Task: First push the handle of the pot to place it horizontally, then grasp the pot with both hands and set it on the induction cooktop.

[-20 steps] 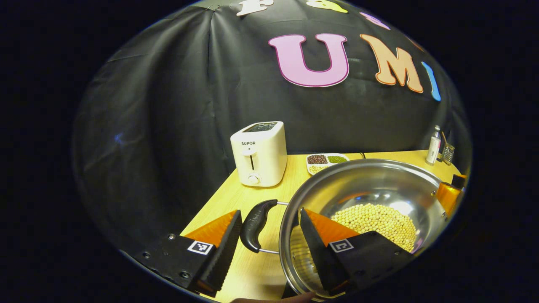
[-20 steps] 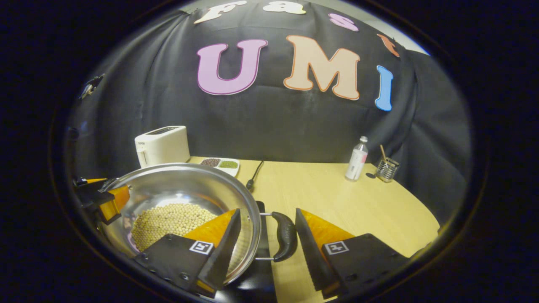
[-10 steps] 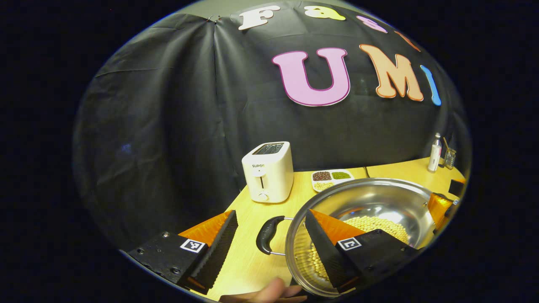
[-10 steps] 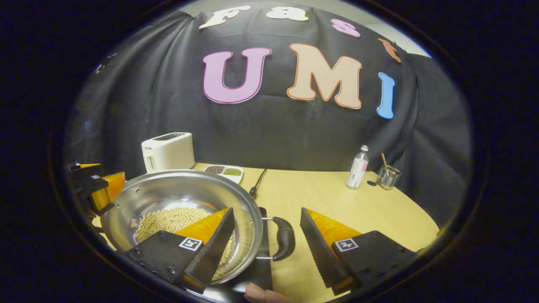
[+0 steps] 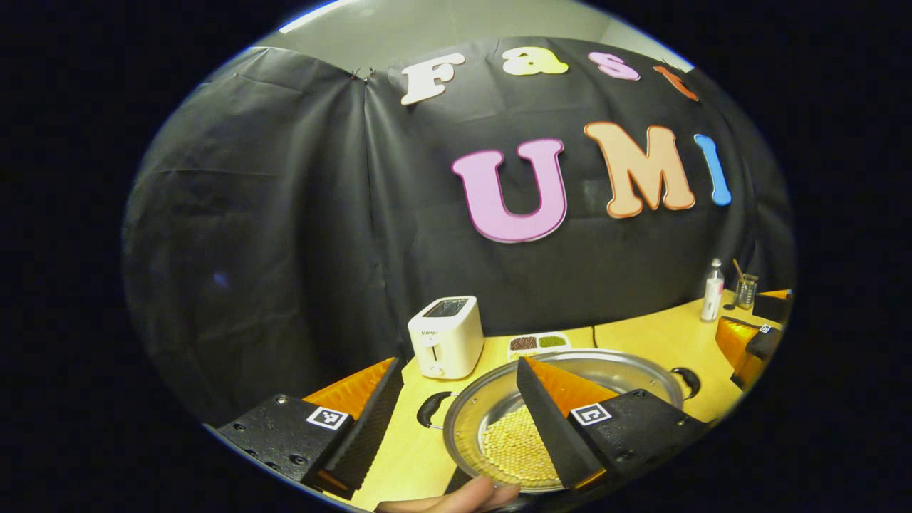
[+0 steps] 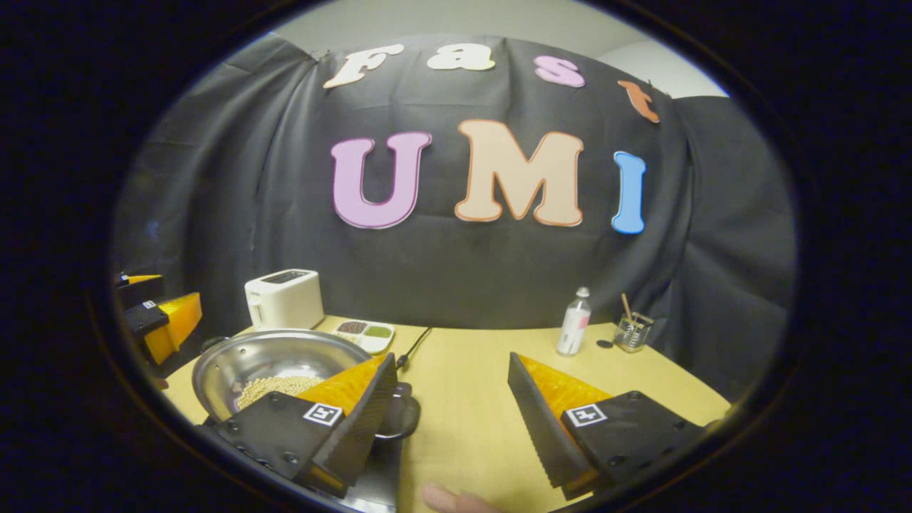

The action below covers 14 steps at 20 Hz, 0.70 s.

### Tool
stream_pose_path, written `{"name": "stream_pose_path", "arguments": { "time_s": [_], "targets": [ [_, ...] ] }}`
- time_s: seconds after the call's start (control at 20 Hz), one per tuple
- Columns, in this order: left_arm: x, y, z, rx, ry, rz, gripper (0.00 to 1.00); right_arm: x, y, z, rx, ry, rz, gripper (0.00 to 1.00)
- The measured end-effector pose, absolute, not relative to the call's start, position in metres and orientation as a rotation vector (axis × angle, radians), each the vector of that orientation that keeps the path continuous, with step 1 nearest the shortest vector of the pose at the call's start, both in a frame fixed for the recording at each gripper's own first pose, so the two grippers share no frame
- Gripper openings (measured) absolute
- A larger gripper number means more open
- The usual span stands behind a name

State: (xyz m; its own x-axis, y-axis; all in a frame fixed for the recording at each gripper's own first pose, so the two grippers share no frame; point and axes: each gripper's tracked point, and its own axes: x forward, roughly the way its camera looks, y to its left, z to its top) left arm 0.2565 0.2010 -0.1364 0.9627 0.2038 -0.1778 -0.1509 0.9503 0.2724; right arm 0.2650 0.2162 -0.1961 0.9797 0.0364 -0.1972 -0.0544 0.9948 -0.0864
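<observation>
**Pot set down on the cooktop, both grippers clear**

Judging by how things lie, the task looks close to finished. The pot [image 5: 563,420] sits level near the front edge of the surface [image 6: 484,399], both side handles lying flat, and neither gripper touches it. In the right gripper view a dark glossy slab shows under the pot's near side, which I take for the induction cooktop [image 6: 381,477]; so the pot appears to rest on it, though how well centred it is cannot be told. Little seems left beyond drawing the hands away.

Going left to right in the left gripper view: the left gripper [image 5: 456,427] has its jaws wide apart, nothing between them. Beyond it stand a white toaster [image 5: 445,336] toward the back left corner and a small divided dish of beans [image 5: 538,343] just behind the pot. The pot's left handle [image 5: 429,410] is a black loop on wire mounts; the matching right handle [image 5: 687,380] shows at the far rim. The right gripper [image 6: 452,420], in its own view, also has its jaws wide and empty, with the pot to their left.

The pot is a shallow, wide, polished steel pan, bright and reflective inside, with a layer of pale yellow beans [image 5: 516,445] over its bottom. A fingertip [image 5: 463,499] shows at the lower edge.
</observation>
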Motion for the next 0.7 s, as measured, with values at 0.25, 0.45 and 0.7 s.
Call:
{"name": "stream_pose_path", "arguments": {
  "time_s": [0.25,0.45,0.7],
  "targets": [
    [0.211,0.140,-0.103,0.206,0.127,0.158,0.97,0.230,0.162,-0.163,-0.083,0.143,0.063,0.99],
    [0.169,0.095,-0.089,0.161,0.083,0.137,1.00,0.194,0.109,-0.143,-0.076,0.120,0.048,0.99],
    [0.118,0.057,-0.098,0.131,0.109,0.112,0.97,0.137,0.052,-0.110,-0.096,0.050,0.015,0.99]
  ]
}}
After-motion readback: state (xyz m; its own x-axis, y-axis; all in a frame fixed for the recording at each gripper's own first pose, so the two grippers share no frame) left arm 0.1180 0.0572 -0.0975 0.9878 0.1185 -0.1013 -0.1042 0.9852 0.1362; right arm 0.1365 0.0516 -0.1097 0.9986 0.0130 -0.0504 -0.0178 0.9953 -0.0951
